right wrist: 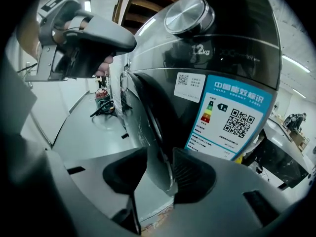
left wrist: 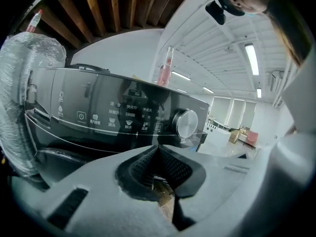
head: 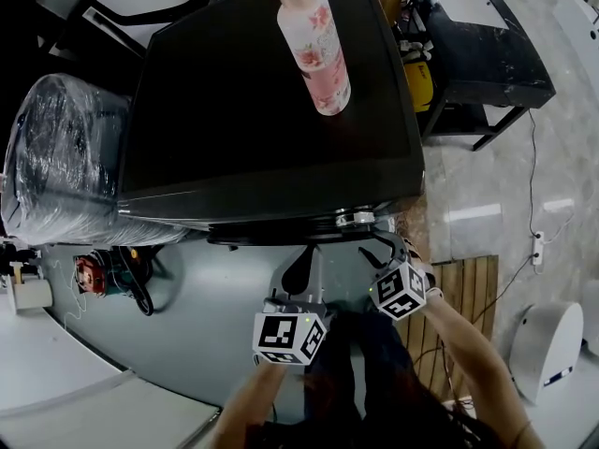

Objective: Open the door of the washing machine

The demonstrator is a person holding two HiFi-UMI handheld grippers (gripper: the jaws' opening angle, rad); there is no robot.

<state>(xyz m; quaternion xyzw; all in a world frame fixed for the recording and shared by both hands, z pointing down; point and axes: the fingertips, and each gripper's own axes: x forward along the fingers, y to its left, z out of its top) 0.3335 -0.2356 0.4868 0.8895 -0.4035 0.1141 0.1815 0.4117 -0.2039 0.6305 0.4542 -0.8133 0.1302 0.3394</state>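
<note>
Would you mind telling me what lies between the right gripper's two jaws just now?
The rim of the washing machine's door lies there. The right gripper view shows the right gripper with its jaws apart and the rim standing in the gap between them.

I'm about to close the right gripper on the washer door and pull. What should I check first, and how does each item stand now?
1. Right gripper open: ok.
2. Door rim between its fingers: ok.
3. Fingers pressing on the rim: not ok, not yet closed on it.
4. Left gripper shut and empty, facing the control panel: ok.
5. Door unlatched: cannot tell.
6. Bottle standing on top of the washing machine, back from the front edge: ok.
</note>
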